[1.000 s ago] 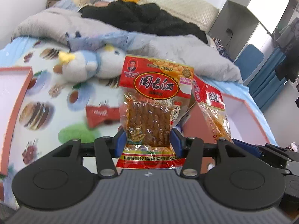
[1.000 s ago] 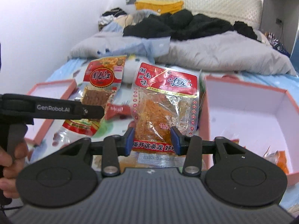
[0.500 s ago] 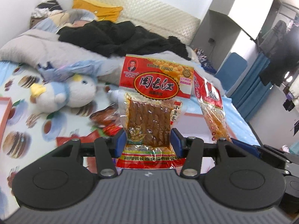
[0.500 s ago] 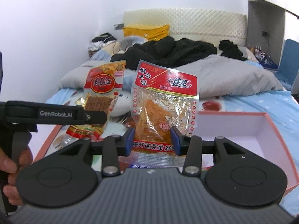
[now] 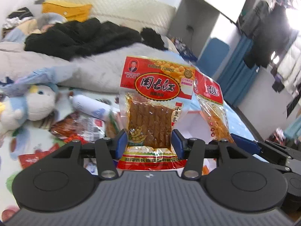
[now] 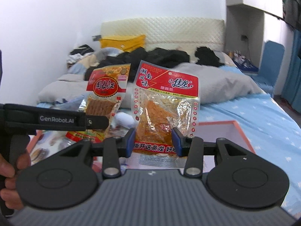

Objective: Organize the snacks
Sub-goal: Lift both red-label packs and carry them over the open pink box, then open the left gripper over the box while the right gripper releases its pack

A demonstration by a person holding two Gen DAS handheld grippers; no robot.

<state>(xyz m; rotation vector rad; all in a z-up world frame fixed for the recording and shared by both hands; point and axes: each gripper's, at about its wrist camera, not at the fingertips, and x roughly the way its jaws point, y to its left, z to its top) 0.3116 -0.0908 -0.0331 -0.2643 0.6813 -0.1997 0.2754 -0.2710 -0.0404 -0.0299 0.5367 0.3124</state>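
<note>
Blue pads on your left gripper pinch the low part of the bean-stick packet, and the packet stands up straight between them. Your right gripper squeezes the spicy-strip packet the same way, near its bottom edge. Both packets hang in the air, side by side, above the bed. The pink box sits just behind and below your right packet, open at the top, so I think that is where the snacks should go. More snacks lie in a loose pile on the sheet, beside the white bottle and the stuffed toy. Keep both squeezes firm, because the bags are shiny and could slip. Bring one packet over the box at a time so they do not bump. Lower it until it is inside the walls, then let go. Lay it flat so the next one fits.
</note>
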